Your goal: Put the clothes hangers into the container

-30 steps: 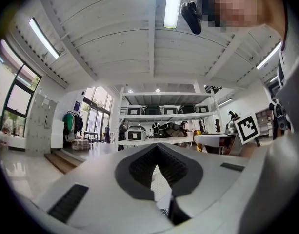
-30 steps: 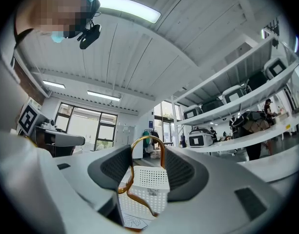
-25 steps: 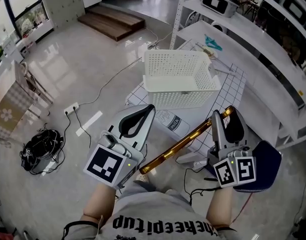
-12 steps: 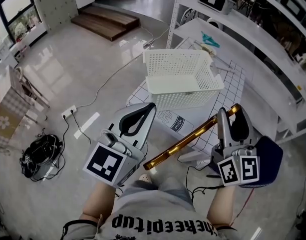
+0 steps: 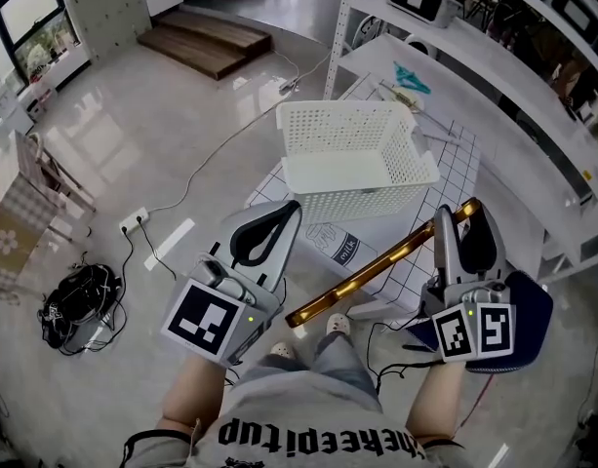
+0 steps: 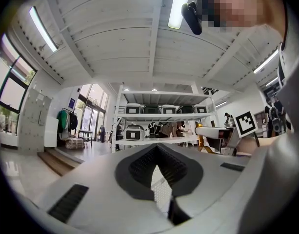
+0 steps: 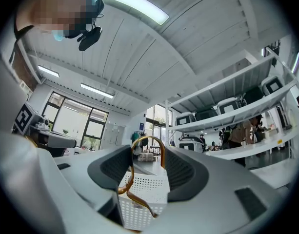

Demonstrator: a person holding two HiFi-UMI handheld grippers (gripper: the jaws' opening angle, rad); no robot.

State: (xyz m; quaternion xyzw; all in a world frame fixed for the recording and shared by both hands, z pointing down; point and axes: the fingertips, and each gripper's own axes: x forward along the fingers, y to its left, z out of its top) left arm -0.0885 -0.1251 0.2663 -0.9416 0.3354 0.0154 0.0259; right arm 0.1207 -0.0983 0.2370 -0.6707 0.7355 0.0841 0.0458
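A white perforated basket (image 5: 352, 172) stands on a gridded surface ahead of me. My right gripper (image 5: 464, 217) is shut on a golden clothes hanger (image 5: 377, 266), whose long bar slants down and to the left, below the basket's near wall. In the right gripper view the hanger's hook (image 7: 147, 139) curves up between the jaws of the right gripper (image 7: 147, 156), with the basket (image 7: 144, 199) behind it. My left gripper (image 5: 295, 209) hangs at the left, short of the basket. Its jaws meet at the tips with nothing held, as the left gripper (image 6: 157, 147) shows in its own view.
A white carton marked "milk" (image 5: 338, 244) lies in front of the basket. A teal hanger (image 5: 413, 80) rests on the white shelf (image 5: 494, 115) behind it. White shelving runs along the right. A blue seat (image 5: 528, 310) sits below my right gripper. Cables (image 5: 72, 305) and a power strip (image 5: 135, 214) lie on the floor to the left.
The right gripper has moved right and slightly down in view, carrying the golden hanger with it. The left gripper has hardly moved. The person's feet have come into view.
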